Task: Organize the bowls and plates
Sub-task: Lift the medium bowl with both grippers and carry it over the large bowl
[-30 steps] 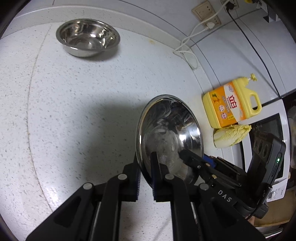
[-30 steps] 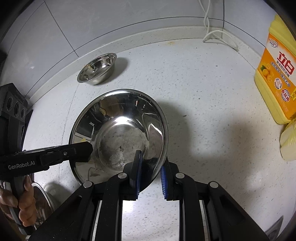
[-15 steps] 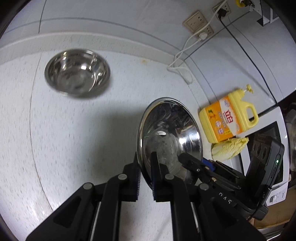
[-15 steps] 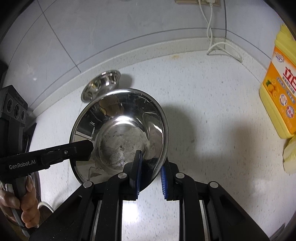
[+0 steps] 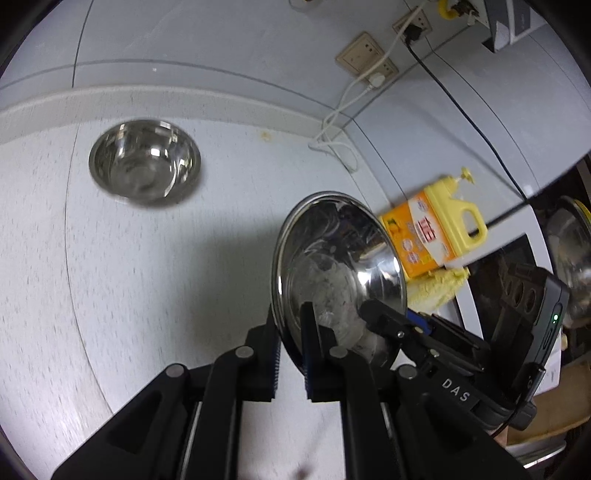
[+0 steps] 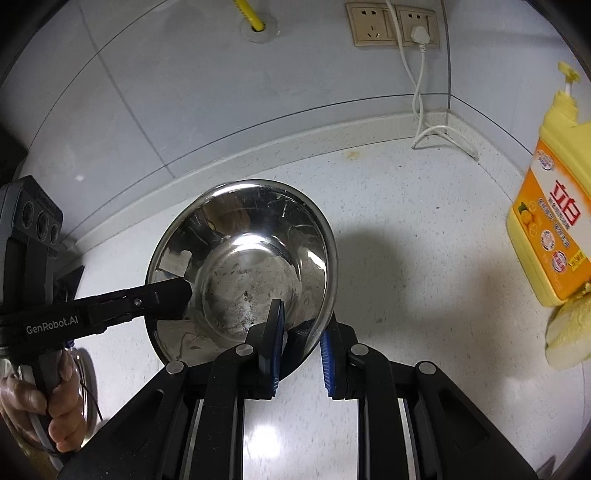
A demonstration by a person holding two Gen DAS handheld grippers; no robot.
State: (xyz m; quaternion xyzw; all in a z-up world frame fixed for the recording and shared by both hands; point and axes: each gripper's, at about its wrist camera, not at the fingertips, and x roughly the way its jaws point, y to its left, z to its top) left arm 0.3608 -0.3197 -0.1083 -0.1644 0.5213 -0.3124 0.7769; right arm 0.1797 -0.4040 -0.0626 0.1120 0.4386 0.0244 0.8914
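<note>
Both grippers hold one large steel bowl above the white speckled counter, each clamped on its rim. My left gripper is shut on the rim's left side; it shows from the side in the right wrist view. My right gripper is shut on the near rim of the same bowl; it shows in the left wrist view. A smaller steel bowl sits on the counter near the back wall, to the left. In the right wrist view the held bowl hides it.
A yellow detergent jug and a piece of cabbage stand at the right. White cable and wall sockets are at the back. Another steel dish is at the far right.
Both grippers have risen and tilted up with the large bowl, showing more wall. The small bowl has slid down the left wrist view and dropped behind the held bowl in the right wrist view.
</note>
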